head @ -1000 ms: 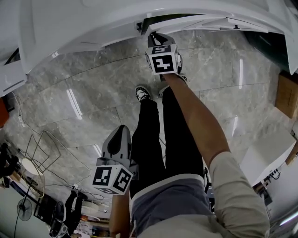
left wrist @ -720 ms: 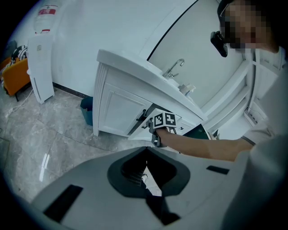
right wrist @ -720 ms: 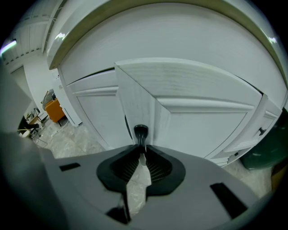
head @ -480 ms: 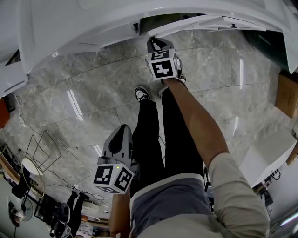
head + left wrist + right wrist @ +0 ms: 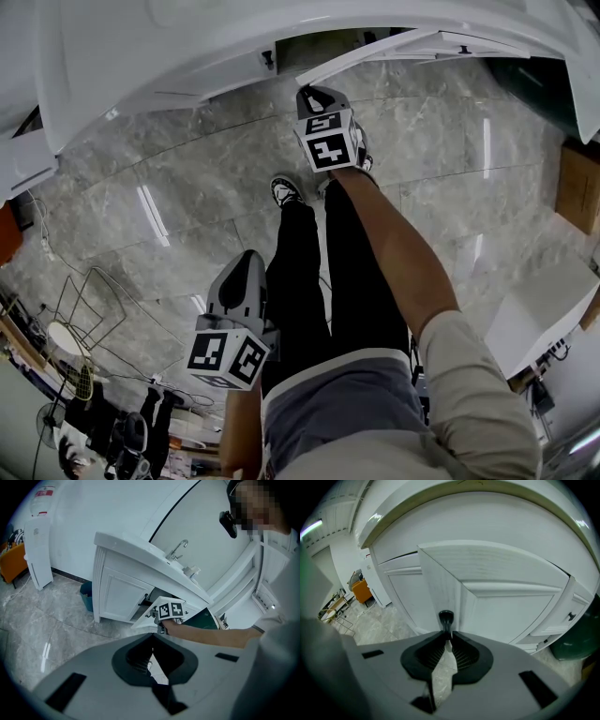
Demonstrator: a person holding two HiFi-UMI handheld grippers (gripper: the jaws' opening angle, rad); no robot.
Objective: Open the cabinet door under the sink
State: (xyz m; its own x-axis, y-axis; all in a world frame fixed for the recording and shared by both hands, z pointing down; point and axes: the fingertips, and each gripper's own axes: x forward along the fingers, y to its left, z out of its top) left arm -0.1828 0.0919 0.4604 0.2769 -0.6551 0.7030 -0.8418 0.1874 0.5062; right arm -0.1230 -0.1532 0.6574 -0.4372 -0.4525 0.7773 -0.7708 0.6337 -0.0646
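The head camera looks steeply down to the floor [image 5: 169, 187], the cabinet door [image 5: 412, 49] at its top edge. The camera on the left gripper [image 5: 152, 641] hangs well back, facing the sink cabinet [image 5: 117, 592]. The one on the right gripper [image 5: 446, 632] sits close against the door's knob [image 5: 446, 618]. All three take in that door.

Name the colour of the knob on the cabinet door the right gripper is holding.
Black knob, on a white door; clearest in the right gripper view.
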